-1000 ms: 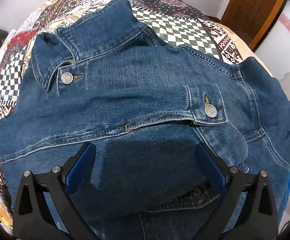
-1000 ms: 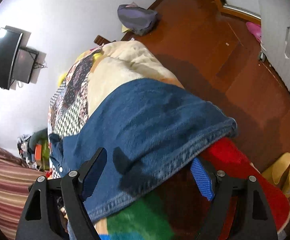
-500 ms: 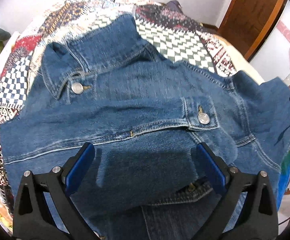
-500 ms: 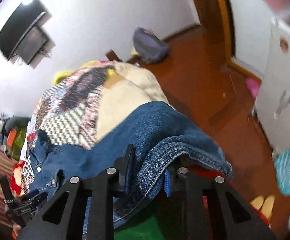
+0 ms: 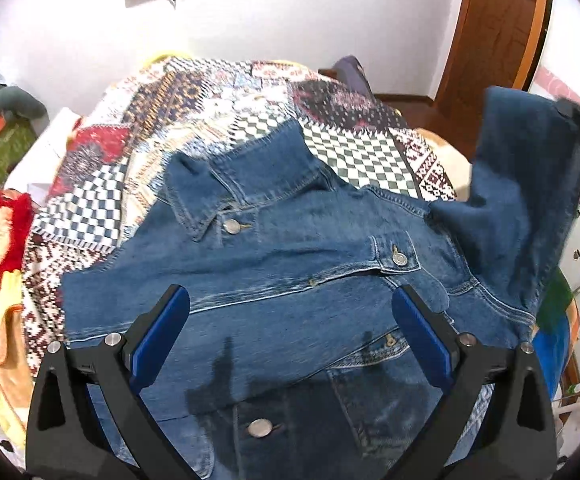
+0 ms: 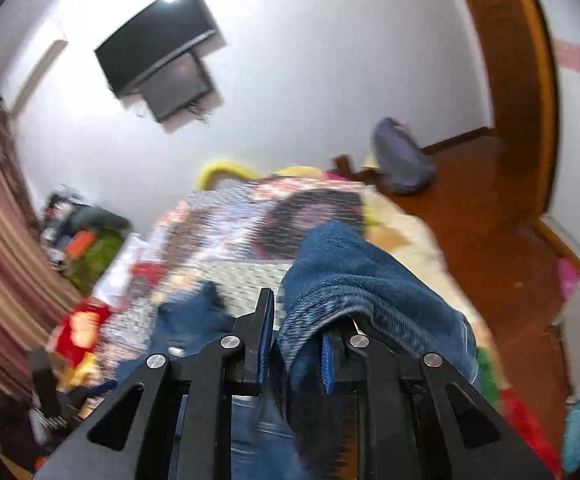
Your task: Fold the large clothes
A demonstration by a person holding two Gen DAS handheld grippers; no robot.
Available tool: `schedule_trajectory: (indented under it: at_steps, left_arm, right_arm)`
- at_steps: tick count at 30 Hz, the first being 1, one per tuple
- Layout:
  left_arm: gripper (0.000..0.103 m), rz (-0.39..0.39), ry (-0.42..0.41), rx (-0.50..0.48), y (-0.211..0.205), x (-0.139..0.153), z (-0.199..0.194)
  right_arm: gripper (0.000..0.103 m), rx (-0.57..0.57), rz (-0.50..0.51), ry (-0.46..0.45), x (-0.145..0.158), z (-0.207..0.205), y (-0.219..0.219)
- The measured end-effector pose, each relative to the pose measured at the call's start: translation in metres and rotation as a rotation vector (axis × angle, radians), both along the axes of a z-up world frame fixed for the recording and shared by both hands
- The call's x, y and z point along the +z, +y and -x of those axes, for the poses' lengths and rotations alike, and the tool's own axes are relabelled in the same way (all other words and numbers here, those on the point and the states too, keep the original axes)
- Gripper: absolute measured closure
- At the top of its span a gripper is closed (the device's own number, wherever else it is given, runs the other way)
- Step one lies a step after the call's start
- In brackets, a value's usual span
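Since a second ago my right gripper (image 6: 296,344) has closed on the sleeve (image 5: 530,168) and raised it off the quilt (image 5: 218,104). My left gripper (image 5: 290,332) hovers wide, holding nothing, above the denim jacket (image 5: 310,248) spread front-up. Step in hand, I judge: folding the sleeve inward; next calls for carrying it across the chest. Count: one jacket, four buttons visible.

no readable text, labels, brands or numbers anywhere
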State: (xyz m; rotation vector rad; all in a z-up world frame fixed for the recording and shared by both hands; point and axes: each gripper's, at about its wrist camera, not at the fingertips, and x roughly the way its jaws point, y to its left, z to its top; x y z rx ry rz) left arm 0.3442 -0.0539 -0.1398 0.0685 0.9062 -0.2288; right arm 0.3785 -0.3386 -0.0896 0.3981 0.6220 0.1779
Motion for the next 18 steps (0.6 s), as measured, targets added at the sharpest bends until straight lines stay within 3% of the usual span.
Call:
schedule_trajectory:
  at_steps: [8, 13, 18]
  left_arm:
    - [0.001, -0.002, -0.077, 0.023, 0.026, 0.02, 0.024]
    - [0.001, -0.01, -0.105, 0.046, 0.045, 0.024, 0.035]
    - [0.001, -0.001, -0.099, 0.078, 0.061, 0.022, 0.041]
  right_arm:
    - [0.086, 0.205, -0.057, 0.049, -0.005, -0.035, 0.107]
    - [0.086, 0.329, -0.024, 0.164, -0.042, -0.056, 0.179]
    - [0.086, 0.438, 0.002, 0.312, -0.095, -0.059, 0.223]
